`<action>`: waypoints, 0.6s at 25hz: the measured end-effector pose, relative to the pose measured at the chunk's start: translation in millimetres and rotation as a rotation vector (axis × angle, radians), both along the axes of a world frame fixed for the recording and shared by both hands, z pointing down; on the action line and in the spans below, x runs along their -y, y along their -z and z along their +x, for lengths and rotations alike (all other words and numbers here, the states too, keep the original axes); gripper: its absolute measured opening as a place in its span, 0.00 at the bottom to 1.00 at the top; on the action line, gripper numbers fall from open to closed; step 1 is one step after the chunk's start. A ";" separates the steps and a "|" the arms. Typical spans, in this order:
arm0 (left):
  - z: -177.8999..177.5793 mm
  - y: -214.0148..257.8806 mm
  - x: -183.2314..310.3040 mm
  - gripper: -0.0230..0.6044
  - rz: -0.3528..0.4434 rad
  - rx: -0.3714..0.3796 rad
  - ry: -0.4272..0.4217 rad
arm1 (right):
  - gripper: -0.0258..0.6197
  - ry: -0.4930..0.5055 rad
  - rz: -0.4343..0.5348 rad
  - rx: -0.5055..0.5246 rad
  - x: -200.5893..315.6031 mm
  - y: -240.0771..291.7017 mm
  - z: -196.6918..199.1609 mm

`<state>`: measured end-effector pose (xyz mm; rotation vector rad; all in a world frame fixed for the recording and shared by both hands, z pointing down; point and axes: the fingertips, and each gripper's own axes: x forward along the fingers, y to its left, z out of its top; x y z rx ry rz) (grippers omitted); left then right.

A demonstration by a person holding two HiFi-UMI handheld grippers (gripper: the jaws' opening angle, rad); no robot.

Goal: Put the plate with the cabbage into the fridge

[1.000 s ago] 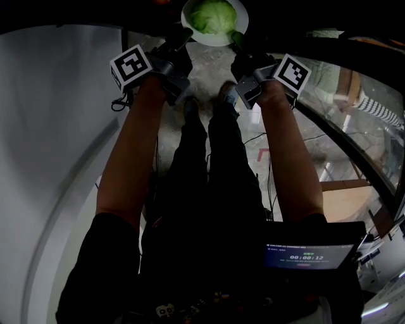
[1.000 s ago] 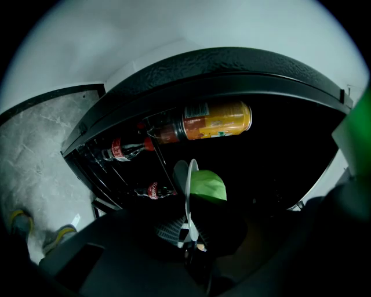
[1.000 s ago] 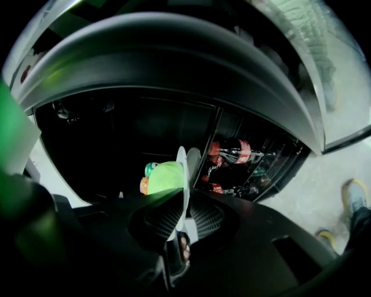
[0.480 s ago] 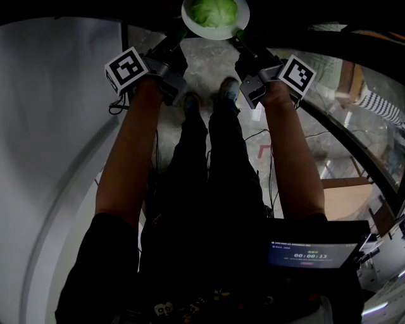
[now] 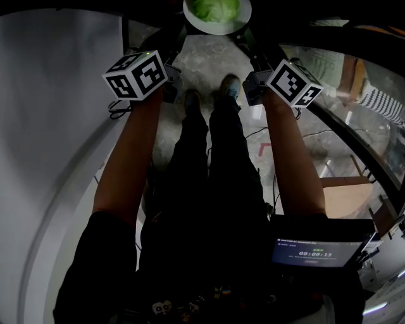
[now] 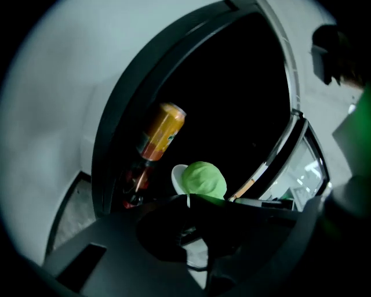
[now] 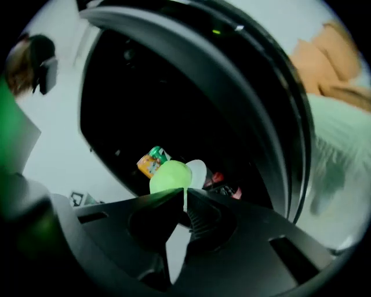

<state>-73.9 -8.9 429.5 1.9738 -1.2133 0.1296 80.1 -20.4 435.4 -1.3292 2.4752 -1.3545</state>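
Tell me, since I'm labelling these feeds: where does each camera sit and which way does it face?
Head view: on the person's head, looking steeply down; shows both forearms, legs, and the plate with cabbage at the top edge.
Left gripper view: rides the left gripper, facing into the dark fridge; its jaws are shut on the plate rim, an orange can beyond.
Right gripper view: rides the right gripper, also facing the fridge; jaws shut on the plate rim.
Shared: all three show the plate and cabbage.

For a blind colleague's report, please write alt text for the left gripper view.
The left gripper holds the rim of a white plate with a green cabbage before the dark, open fridge. An orange can is visible inside, at left.
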 end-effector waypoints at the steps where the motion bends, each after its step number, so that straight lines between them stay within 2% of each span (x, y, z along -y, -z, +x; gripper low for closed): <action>1: 0.9 5.4 1.9 0.05 0.049 0.056 -0.008 | 0.07 0.011 0.037 -0.055 -0.1 3.4 -0.2; 4: 3.9 21.7 5.5 0.05 0.187 0.204 -0.027 | 0.07 0.039 0.127 -0.134 -0.1 12.2 -5.7; 6: 5.6 28.0 4.9 0.05 0.252 0.277 -0.039 | 0.07 0.054 0.179 -0.173 -1.9 17.0 -11.4; 8: 9.3 30.6 2.4 0.05 0.302 0.332 -0.063 | 0.07 0.066 0.236 -0.256 -5.1 20.4 -15.1; 11: 17.4 28.6 -4.5 0.05 0.344 0.370 -0.103 | 0.05 0.087 0.334 -0.430 -12.4 22.8 -18.2; 15: 24.6 20.3 -12.7 0.04 0.345 0.383 -0.126 | 0.05 0.129 0.392 -0.499 -23.2 24.2 -27.5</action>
